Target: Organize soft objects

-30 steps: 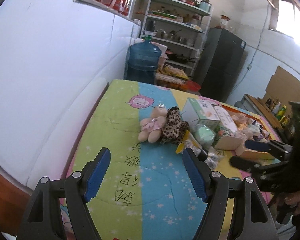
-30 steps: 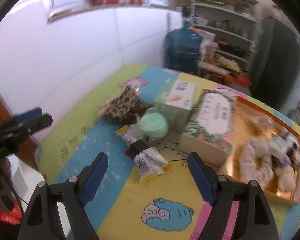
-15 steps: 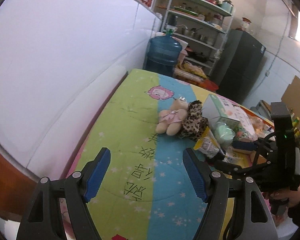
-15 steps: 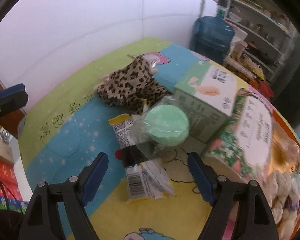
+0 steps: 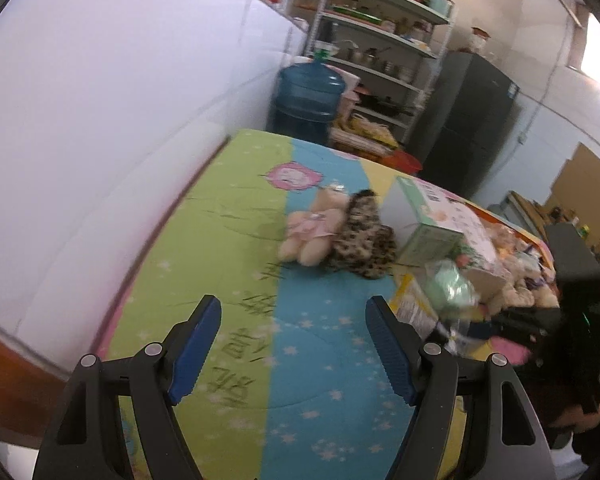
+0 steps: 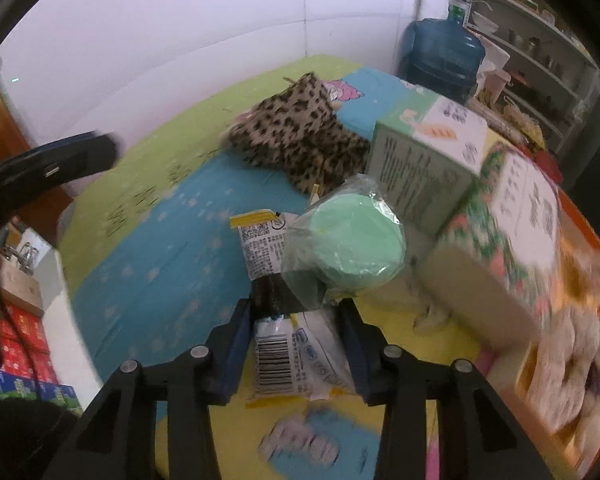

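Observation:
A pink teddy bear (image 5: pixel 312 228) and a leopard-print plush (image 5: pixel 364 240) lie together on the bright quilt (image 5: pixel 300 344); the plush also shows in the right wrist view (image 6: pixel 296 136). My left gripper (image 5: pixel 294 344) is open and empty, well short of them. My right gripper (image 6: pixel 296 340) is narrowed around a yellow-and-white snack packet (image 6: pixel 284 344), with both pads at its sides. A bagged green round pad (image 6: pixel 356 240) lies on the packet's far end.
A green carton (image 6: pixel 424 156) and a floral box (image 6: pixel 508 216) stand right of the plush. An orange tray of plush toys (image 6: pixel 580 344) lies at the far right. A white wall (image 5: pixel 120 120) borders the bed's left side. A blue water jug (image 5: pixel 308 100) stands beyond the bed.
My right gripper has moved forward and down and its jaws have narrowed around the snack packet. My left gripper has shifted slightly and stays open.

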Tool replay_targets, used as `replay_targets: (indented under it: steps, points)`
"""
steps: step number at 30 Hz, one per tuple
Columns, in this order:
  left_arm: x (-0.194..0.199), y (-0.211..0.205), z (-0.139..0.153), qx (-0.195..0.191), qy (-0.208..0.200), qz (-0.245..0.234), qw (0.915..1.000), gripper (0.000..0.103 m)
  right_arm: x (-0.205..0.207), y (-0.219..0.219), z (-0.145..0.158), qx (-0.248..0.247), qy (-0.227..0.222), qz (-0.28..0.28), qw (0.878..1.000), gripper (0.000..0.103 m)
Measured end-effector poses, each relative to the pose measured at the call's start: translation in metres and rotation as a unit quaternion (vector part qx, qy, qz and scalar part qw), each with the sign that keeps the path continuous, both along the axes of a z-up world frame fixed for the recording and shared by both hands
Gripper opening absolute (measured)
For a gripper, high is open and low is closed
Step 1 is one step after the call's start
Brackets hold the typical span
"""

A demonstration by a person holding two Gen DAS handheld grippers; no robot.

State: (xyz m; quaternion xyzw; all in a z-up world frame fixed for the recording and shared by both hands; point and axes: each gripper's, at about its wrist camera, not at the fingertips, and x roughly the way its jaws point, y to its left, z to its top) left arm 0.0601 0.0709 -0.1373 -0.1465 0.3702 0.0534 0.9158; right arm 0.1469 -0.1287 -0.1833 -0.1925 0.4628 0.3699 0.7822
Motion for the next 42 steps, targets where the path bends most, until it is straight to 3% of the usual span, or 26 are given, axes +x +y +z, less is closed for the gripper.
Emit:
replay_targets:
  steps: [5,7,8,11,12,13,15,18,19,20,21,22,23,33,36,39,42]
  points:
    - [0.016,-0.026,-0.001,-0.010,-0.003,-0.056,0.9984,0.076,-0.034,-0.029,0.004,0.010,0.022,-0.003,1.000,0.043]
    - [0.021,-0.036,-0.001,-0.014,-0.003,-0.074,0.9972,0.076,-0.039,-0.046,0.013,0.050,0.049,-0.021,0.997,0.042]
    - [0.023,-0.040,0.001,-0.014,-0.006,-0.081,0.9966,0.076,-0.037,-0.054,0.023,0.085,0.060,-0.035,0.994,0.035]
    - [0.023,-0.043,0.007,-0.013,-0.020,-0.080,0.9965,0.076,-0.021,-0.082,0.037,0.169,0.083,-0.095,0.977,0.029]
    - [0.023,-0.042,0.009,-0.015,-0.024,-0.077,0.9966,0.076,-0.014,-0.086,0.035,0.176,0.095,-0.109,0.974,0.025]
    - [0.024,-0.040,0.010,-0.016,-0.024,-0.075,0.9967,0.076,-0.009,-0.087,0.030,0.169,0.103,-0.118,0.973,0.011]
    - [0.023,-0.037,0.011,-0.010,-0.022,-0.071,0.9972,0.076,-0.009,-0.084,0.027,0.146,0.097,-0.111,0.978,0.008]
    - [0.017,-0.028,0.011,-0.004,-0.021,-0.058,0.9981,0.076,-0.014,-0.078,0.028,0.119,0.071,-0.099,0.985,0.010]
    - [0.016,-0.025,0.010,-0.007,-0.018,-0.053,0.9984,0.076,-0.017,-0.077,0.027,0.116,0.067,-0.102,0.986,0.020]
    - [0.014,-0.022,0.008,-0.010,-0.015,-0.048,0.9987,0.076,-0.018,-0.076,0.025,0.110,0.065,-0.109,0.986,0.043]
    - [0.012,-0.019,0.006,-0.014,-0.012,-0.042,0.9989,0.076,-0.016,-0.076,0.024,0.102,0.069,-0.114,0.986,0.057]
    - [0.011,-0.018,0.005,-0.016,-0.012,-0.040,0.9990,0.076,-0.011,-0.075,0.022,0.097,0.073,-0.118,0.986,0.079]
    - [0.009,-0.017,0.004,-0.016,-0.011,-0.039,0.9991,0.076,-0.011,-0.073,0.019,0.096,0.076,-0.117,0.986,0.083]
    - [-0.004,-0.007,0.001,-0.013,-0.005,-0.014,0.9998,0.076,0.012,-0.026,0.024,0.072,0.018,-0.068,0.995,0.083]
    - [-0.009,-0.001,0.000,-0.014,-0.002,0.001,0.9999,0.076,0.032,-0.015,0.018,0.067,0.029,-0.067,0.995,0.083]
    - [-0.013,0.002,-0.002,-0.014,0.001,0.011,0.9998,0.076,0.044,-0.007,0.011,0.055,0.032,-0.059,0.996,0.075]
    - [-0.017,0.004,-0.007,-0.022,0.004,0.009,0.9997,0.076,0.050,-0.003,0.005,0.035,0.034,-0.057,0.997,0.050]
